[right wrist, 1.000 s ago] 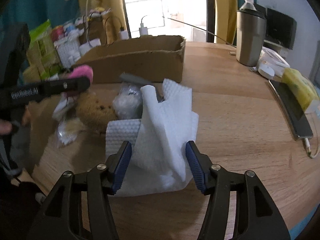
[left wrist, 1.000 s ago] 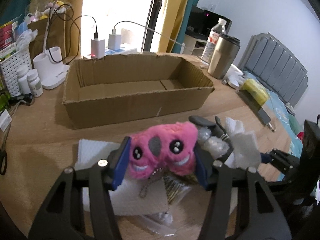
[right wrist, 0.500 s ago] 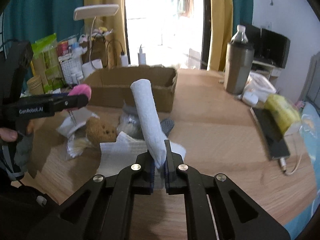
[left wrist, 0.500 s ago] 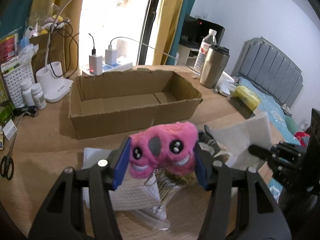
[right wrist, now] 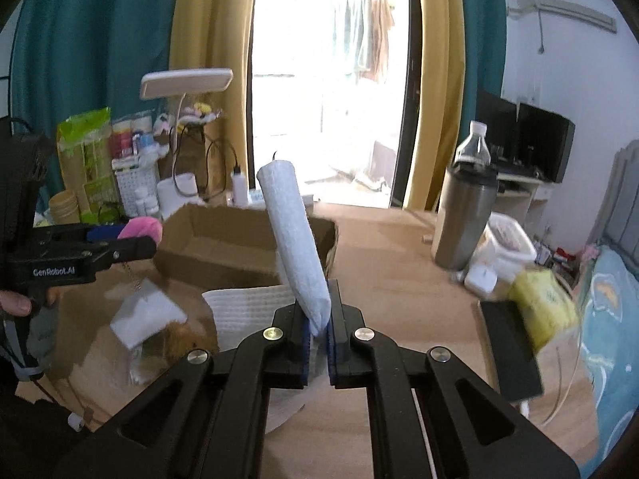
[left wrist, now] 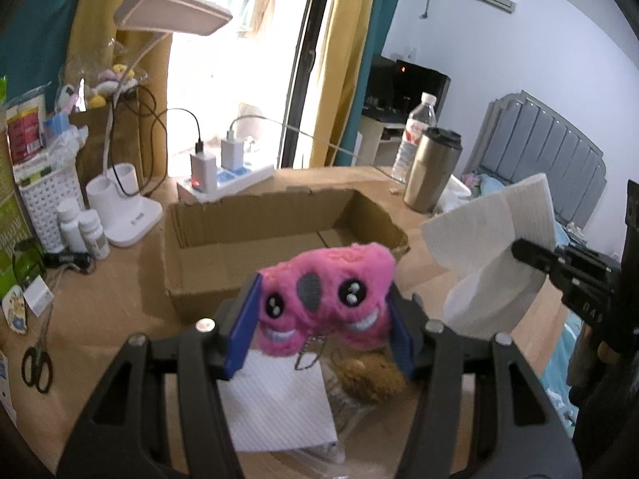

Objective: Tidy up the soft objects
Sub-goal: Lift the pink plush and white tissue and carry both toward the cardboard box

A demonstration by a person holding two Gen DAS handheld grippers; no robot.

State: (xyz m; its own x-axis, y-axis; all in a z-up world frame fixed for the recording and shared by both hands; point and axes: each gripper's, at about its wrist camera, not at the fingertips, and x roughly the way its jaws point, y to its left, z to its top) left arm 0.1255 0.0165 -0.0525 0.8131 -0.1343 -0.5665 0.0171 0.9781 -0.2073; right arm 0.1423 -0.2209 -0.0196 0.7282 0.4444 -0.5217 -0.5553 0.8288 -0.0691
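Plush fills the left tool (left wrist: 323,319): a fuzzy pink plush toy (left wrist: 325,299) with two glossy black eyes and a grey oval patch, squeezed between the blue pads, its long axis running crosswise from pad to pad and its face turned back toward the camera, a small bead chain dangling beneath. It hangs above the worktop (left wrist: 112,311), in front of the open cardboard box (left wrist: 279,239), whose corrugated walls are rough-cut. The right tool (right wrist: 317,335) is pinched nearly shut on a white embossed paper towel (right wrist: 295,239), folded into a narrow strip that stands up from the pads and leans slightly left, over the box's near wall. Below the tools lie a flat white quilted sheet (left wrist: 275,403) and a brown furry toy (left wrist: 371,375), close together on the wooden worktop.
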